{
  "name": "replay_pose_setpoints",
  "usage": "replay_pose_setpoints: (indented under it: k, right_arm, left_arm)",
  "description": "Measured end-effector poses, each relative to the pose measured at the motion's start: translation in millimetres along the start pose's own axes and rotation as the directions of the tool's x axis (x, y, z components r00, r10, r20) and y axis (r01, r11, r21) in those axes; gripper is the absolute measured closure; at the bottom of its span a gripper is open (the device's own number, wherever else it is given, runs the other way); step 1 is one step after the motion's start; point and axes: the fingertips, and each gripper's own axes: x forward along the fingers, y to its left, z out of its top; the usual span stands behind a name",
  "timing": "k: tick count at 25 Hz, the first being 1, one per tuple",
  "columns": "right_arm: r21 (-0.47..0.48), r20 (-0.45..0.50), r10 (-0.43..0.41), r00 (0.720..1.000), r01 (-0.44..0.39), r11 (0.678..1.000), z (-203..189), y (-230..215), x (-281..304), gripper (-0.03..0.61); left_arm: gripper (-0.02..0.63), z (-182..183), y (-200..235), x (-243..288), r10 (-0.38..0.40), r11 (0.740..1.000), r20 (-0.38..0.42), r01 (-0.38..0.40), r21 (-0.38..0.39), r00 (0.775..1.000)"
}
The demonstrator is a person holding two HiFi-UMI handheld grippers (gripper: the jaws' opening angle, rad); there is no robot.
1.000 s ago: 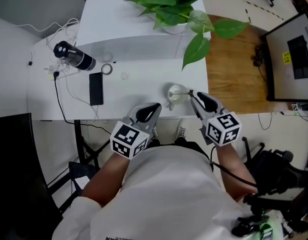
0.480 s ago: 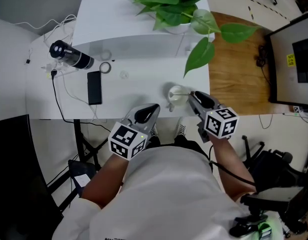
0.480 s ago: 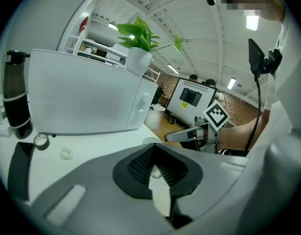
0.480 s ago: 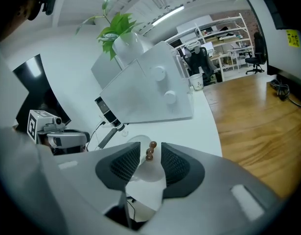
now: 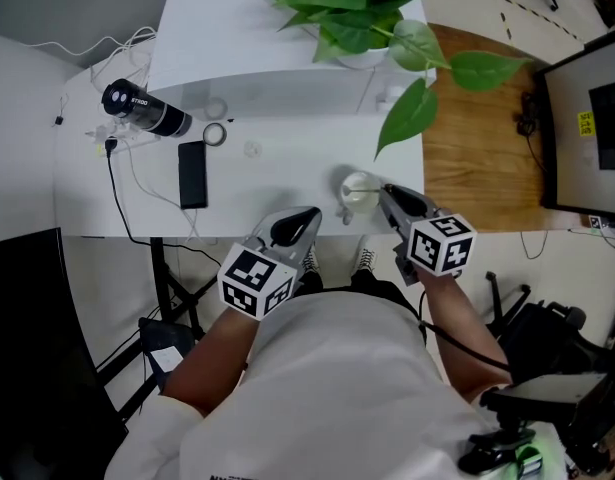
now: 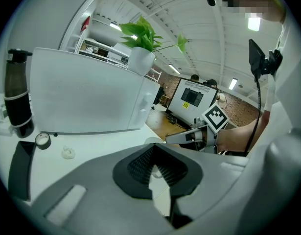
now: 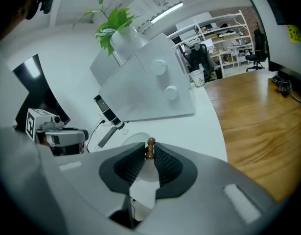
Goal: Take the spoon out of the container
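A small pale container (image 5: 356, 190) stands near the front edge of the white table (image 5: 277, 193). A spoon sticks up from it, and its brown wooden handle tip (image 7: 150, 148) sits between the pads of my right gripper (image 7: 150, 155). The jaws are closing, and both pads touch the handle. In the head view the right gripper (image 5: 386, 192) reaches the container's right side. My left gripper (image 5: 308, 212) hovers at the table edge, left of the container, jaws together with nothing in them. The left gripper view shows its tips (image 6: 153, 166) and the right gripper (image 6: 182, 137) beyond.
A black phone (image 5: 192, 175), a black flask (image 5: 147, 114) with cables and a small ring (image 5: 214, 135) lie at the table's left. A white appliance (image 5: 277, 73) with a leafy plant (image 5: 357, 8) on it fills the back. At the right are wooden floor (image 5: 477, 138) and a monitor (image 5: 592, 118).
The right gripper has shifted slightly toward the container and its jaws have drawn in onto the spoon's handle tip. The left gripper has stayed put.
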Motion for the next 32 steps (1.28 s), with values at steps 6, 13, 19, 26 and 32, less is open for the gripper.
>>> replay_pose_setpoints:
  k: [6,13,19,26,32]
  right_arm:
    - [-0.027,0.017,-0.001,1.000,0.002,1.000,2.9,5.5,-3.7,0.520]
    - [-0.040,0.044,-0.001,0.999,0.003,0.999,5.7,12.0,-21.7,0.522]
    - [-0.037,0.121,0.040,0.992,-0.036,0.999,19.2,27.2,-56.0,0.522]
    - [-0.081,0.196,0.107,0.975,-0.093,0.992,42.6,57.4,-98.1,0.522]
    - [-0.104,0.256,0.159,0.953,-0.137,0.985,60.8,78.0,-123.9,0.522]
  left_arm:
    - [0.609,0.7,-2.4,-1.1,-0.003,1.000,0.005,0.003,0.003,1.000]
    - [0.609,2.8,-8.2,-6.6,-0.005,1.000,0.021,0.005,0.015,1.000]
    - [0.609,9.3,-15.8,-15.0,-0.008,0.999,0.048,0.006,0.035,0.999]
    - [0.609,30.0,-35.3,-20.9,-0.031,0.996,0.094,0.023,0.086,0.995]
    - [0.609,39.7,-51.6,-26.6,-0.048,0.993,0.126,0.034,0.113,0.991]
